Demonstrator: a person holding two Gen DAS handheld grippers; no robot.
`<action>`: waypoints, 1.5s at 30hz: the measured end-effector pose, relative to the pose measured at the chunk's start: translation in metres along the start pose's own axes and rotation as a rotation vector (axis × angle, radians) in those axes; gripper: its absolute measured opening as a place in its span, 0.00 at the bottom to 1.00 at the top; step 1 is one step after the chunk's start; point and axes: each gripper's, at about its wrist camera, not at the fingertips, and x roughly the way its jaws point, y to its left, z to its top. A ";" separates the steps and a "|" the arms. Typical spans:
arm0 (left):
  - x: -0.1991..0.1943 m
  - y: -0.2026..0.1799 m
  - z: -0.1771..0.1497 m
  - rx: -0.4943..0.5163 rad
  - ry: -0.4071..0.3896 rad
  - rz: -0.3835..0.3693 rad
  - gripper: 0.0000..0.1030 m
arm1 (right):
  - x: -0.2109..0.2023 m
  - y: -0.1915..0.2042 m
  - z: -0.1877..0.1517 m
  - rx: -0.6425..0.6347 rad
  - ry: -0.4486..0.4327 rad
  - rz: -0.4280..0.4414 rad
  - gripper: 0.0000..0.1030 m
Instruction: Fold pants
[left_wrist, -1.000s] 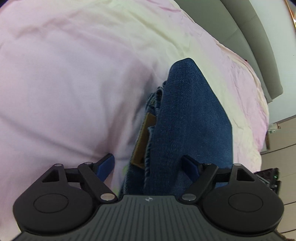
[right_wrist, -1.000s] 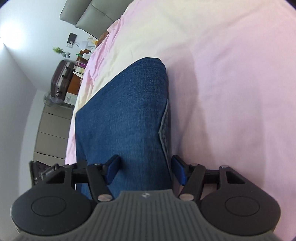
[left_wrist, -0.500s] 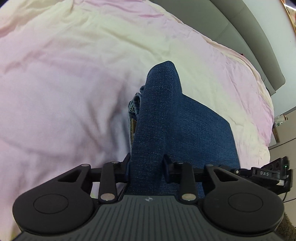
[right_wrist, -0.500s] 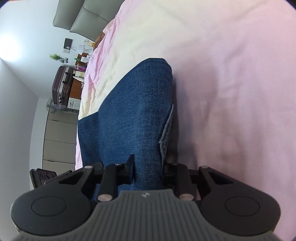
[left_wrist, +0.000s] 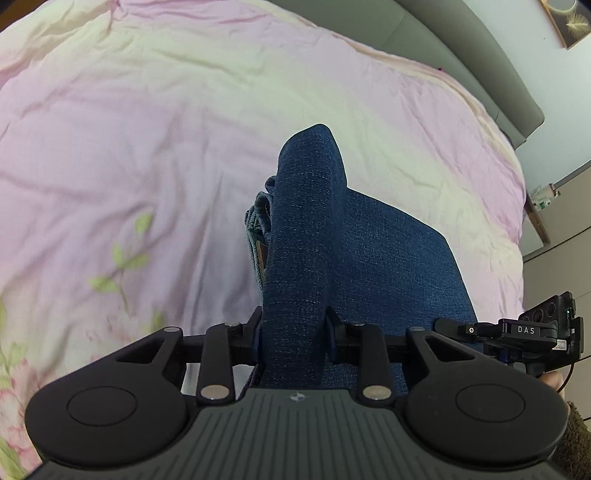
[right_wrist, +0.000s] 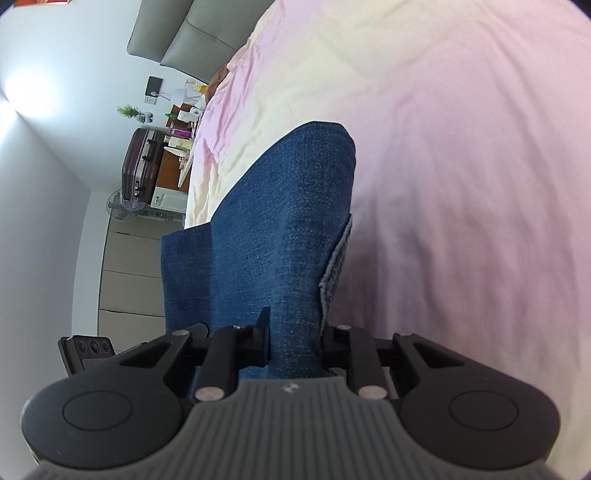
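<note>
Pink floral bedding (left_wrist: 155, 155) covers the bed beneath both claws. Left claw (left_wrist: 294, 330) is clamped on a raised fold of the blue denim pants (left_wrist: 306, 240); right claw (right_wrist: 293, 338) is clamped on another fold. The denim is held stretched between both, above the bedding. A grey headboard (left_wrist: 461, 55) is seen beyond.

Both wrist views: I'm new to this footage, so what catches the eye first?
Dark blue denim pants run up the middle of each view, pinched in the left hand-held gripper and the right hand-held gripper. Behind them spreads a rumpled pale pink bedsheet.
</note>
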 end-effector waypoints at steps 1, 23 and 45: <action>0.006 0.000 -0.005 -0.003 0.006 0.007 0.33 | -0.002 -0.008 -0.006 -0.001 0.001 0.000 0.17; 0.047 0.020 -0.029 -0.018 0.023 0.055 0.47 | 0.032 -0.060 -0.029 -0.049 0.007 -0.141 0.29; -0.213 -0.184 -0.104 0.458 -0.521 0.494 0.75 | -0.171 0.138 -0.144 -0.753 -0.349 -0.373 0.82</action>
